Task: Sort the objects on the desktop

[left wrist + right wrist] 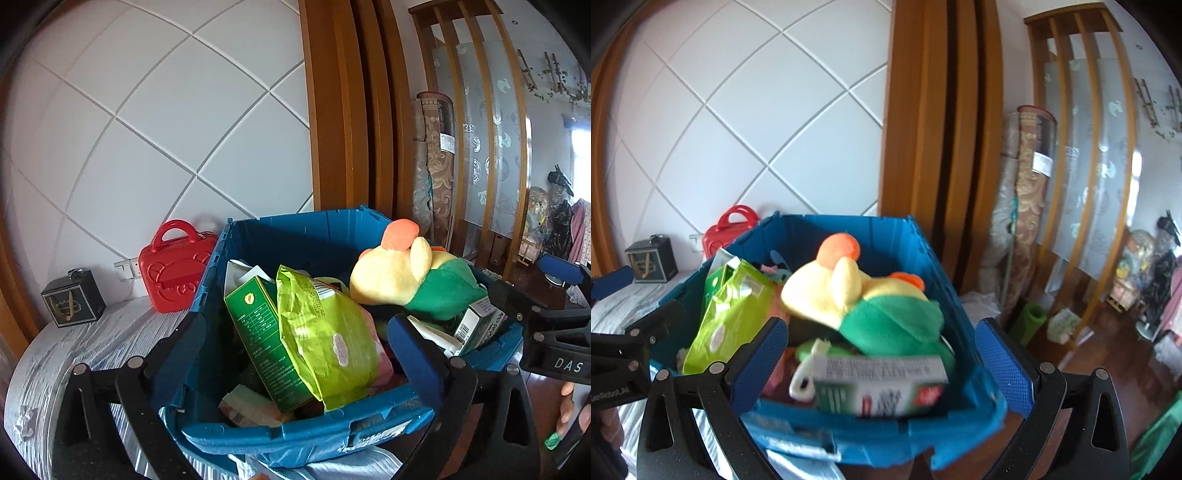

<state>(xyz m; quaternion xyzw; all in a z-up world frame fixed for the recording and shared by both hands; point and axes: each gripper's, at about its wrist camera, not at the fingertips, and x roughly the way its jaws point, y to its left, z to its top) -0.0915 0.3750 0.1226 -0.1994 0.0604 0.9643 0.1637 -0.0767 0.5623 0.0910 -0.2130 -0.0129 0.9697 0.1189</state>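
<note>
Where table ends, red case (pixel 175 271) behind crate (pixel 303 435)

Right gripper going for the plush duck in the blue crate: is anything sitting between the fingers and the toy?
Yes. A green and white carton lies against the blue crate's near wall, directly between the open right gripper and the plush duck behind it. The duck's top is uncovered, so an approach from above looks clear.

A blue crate (pixel 306 435) brims with a plush duck (pixel 406 273), green pouch (pixel 325 339) and boxes.
</note>
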